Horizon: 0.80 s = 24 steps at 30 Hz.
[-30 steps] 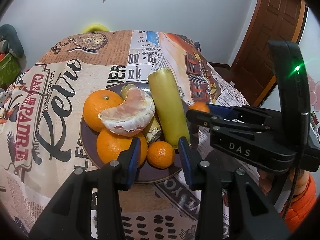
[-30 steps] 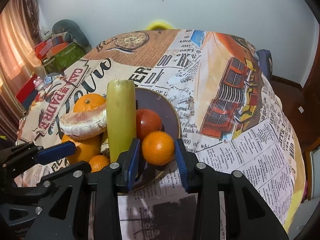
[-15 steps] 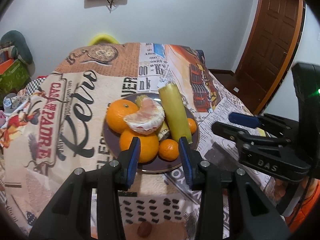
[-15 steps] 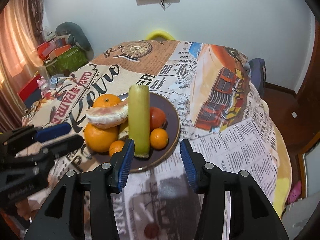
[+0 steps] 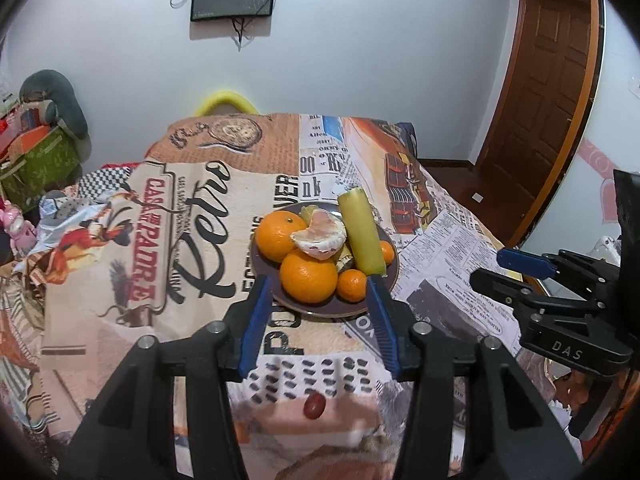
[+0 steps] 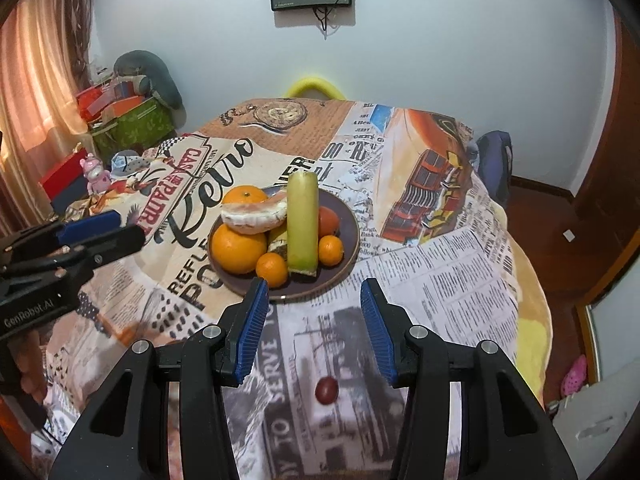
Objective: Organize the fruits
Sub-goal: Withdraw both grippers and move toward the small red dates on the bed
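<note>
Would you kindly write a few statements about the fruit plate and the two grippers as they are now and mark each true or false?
1. The peeled citrus piece rests on top of whole oranges on the plate. True.
2. The left gripper is clamped on the small mandarin. False: its fingers are apart with nothing between them.
3. A small dark red fruit lies on the tablecloth, off the plate. True.
4. The long yellow-green stalk lies on the cloth beside the plate. False: it lies on the plate among the fruit.
5. The right gripper holds an orange. False: it is open and empty.
</note>
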Available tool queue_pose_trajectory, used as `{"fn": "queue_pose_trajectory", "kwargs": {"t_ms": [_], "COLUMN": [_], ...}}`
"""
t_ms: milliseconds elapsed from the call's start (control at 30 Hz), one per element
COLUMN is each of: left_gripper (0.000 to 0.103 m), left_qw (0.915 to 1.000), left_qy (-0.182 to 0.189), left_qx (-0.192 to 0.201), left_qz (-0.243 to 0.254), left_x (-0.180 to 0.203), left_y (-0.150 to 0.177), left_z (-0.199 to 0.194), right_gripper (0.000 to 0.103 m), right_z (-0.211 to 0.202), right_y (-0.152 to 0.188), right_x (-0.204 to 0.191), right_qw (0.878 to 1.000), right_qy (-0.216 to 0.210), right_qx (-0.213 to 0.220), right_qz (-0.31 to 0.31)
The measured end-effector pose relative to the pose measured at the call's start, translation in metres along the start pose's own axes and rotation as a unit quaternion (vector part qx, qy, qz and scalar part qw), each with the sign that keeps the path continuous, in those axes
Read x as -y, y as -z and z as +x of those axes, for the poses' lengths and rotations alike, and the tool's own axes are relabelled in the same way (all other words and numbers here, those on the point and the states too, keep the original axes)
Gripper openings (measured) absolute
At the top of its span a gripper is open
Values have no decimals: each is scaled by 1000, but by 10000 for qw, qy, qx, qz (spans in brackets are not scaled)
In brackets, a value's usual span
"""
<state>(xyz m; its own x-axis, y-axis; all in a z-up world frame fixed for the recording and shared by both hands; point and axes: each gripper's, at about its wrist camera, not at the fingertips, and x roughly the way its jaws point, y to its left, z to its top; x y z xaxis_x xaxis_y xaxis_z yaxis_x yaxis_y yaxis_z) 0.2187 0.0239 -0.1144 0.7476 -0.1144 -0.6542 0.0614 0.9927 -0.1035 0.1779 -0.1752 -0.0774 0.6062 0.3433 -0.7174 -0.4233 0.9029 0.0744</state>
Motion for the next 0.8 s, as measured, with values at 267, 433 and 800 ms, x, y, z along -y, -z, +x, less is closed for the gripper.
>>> {"fn": "queue_pose_trajectory", "kwargs": {"t_ms": [267, 433, 800], "left_gripper": [63, 63, 61], "left_qw": [9998, 9984, 9939], "left_qy": [12, 38, 59], "left_qx": [-187, -537, -1099], "left_qz": [-99, -167, 42], "left_x": [-13, -23, -19], "left_y": [20, 36, 73], "left_z": [-11, 1, 37], "right_gripper": [51, 51, 49], "right_z": [-14, -10, 18], "right_y": [19, 31, 57], "right_x": [-4, -3, 2], "right_qw": [9999, 9997, 9972], "right_qy": [65, 81, 2], "right_qx": [-24, -221, -732], "right_qz": [78, 109, 159]}}
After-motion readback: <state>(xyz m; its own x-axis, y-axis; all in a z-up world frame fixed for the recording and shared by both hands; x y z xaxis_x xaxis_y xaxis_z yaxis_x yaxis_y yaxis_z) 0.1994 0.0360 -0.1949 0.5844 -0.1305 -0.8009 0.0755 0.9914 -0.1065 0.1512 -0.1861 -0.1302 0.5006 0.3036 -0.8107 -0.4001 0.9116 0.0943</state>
